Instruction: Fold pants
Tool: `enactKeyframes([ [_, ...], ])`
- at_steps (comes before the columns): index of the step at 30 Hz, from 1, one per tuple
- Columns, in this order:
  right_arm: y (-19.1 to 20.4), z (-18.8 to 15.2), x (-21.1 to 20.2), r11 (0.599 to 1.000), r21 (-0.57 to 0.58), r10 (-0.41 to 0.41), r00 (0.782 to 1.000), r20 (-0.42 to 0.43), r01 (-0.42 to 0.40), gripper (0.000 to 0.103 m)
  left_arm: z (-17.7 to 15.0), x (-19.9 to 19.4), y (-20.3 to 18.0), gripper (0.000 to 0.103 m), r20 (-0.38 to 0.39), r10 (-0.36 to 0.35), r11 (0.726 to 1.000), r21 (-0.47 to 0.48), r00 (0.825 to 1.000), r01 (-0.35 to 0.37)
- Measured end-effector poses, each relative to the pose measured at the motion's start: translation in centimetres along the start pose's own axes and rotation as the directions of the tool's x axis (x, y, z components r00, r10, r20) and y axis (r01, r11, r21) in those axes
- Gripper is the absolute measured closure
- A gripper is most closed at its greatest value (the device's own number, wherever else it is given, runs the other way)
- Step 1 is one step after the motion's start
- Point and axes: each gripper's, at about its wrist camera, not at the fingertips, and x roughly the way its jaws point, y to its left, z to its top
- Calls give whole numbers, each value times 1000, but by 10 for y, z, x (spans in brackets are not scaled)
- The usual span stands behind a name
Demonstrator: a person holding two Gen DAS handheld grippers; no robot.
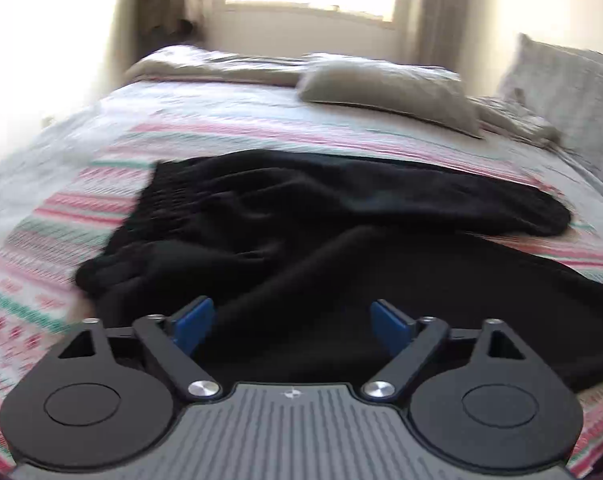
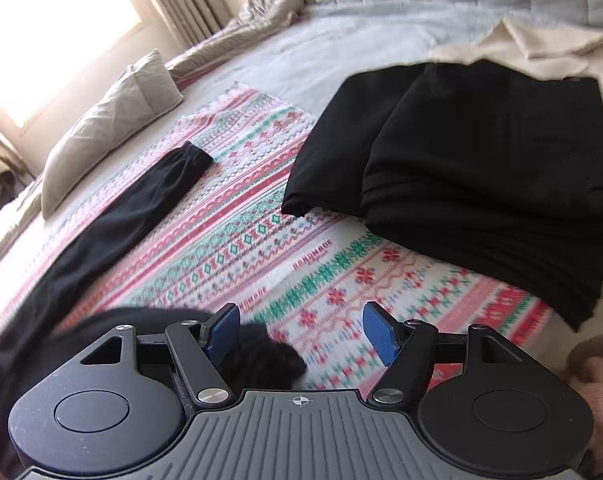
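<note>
We had the black pants (image 1: 341, 216) spread on the patterned bedspread (image 1: 81, 208) across the bed, waistband to the left in the left wrist view, one leg stretched toward the pillow (image 1: 389, 96) and the other lying nearer us, so the flat surface could carry the fold. Our left gripper (image 1: 292, 322) hovered over the near leg, jaws wide apart and empty. Our right gripper (image 2: 300, 334) also stood with jaws apart, nothing pinched, a cuff just below. A stack of folded dark garments (image 2: 481, 168) sat aside, probably finished pieces kept clear.
</note>
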Motion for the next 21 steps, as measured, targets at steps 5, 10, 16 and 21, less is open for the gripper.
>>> enactKeyframes([
  [5, -6, 13, 49, 995, 95, 31, 991, -134, -18, 34, -1, 21, -70, 0, 4, -151, 984, 94, 988, 150],
  [10, 8, 5, 77, 999, 32, 28, 977, -210, -22, 41, -12, 49, -123, 0, -18, -279, 949, 147, 960, 279],
  [16, 49, -22, 76, 969, -240, 7, 974, -226, -63, 78, -30, 82, -150, 0, -75, -329, 916, 219, 941, 337],
  [21, 69, -39, 55, 921, -387, -4, 995, -98, -34, 79, -34, 86, -154, 0, -98, -347, 906, 225, 933, 360],
])
